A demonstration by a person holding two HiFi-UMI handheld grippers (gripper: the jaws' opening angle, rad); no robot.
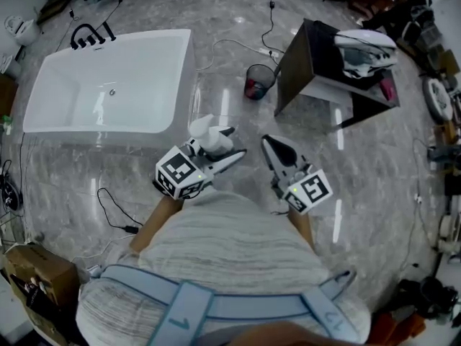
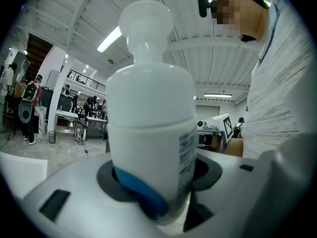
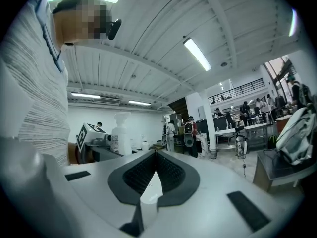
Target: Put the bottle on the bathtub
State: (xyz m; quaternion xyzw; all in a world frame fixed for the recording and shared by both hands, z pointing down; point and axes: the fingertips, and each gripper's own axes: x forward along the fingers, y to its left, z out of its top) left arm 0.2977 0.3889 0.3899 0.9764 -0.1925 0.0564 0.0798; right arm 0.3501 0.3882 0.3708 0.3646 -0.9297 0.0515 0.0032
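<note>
- Nearest the camera, the person's torso in a grey striped top crossed by pale blue straps; the lower edge of the head view cut it off.
- Both forearms [image 1: 162, 215] reached forward from the torso, bare to the elbow, each ending in a marker cube.
- Left gripper [image 1: 232, 144] was held about level, angled forward and to the right. Its jaws stood wide and clamped on the white bottle [image 2: 148, 123], whose lower body sat between the dark pads.
- The bottle stood upright in that grip, over the floor in front of the person and apart from the bathtub [image 1: 108, 130].
- Its base was hidden between the jaws. A blue patch low on it could not be identified, and the label print was too small to read.
- Right gripper [image 1: 268, 143] was held level beside the left, jaws pressed together with nothing between them.
- Grey marble floor [image 1: 238, 114] beyond, with a black cable [image 1: 115, 207] lying on it at left.
- The bathtub lay ahead and left, a black faucet [image 1: 90, 33] at its far end.
- Farther right, a waste bin [image 1: 259, 80] beside a dark cabinet [image 1: 295, 67]; its contents were hard to make out.
</note>
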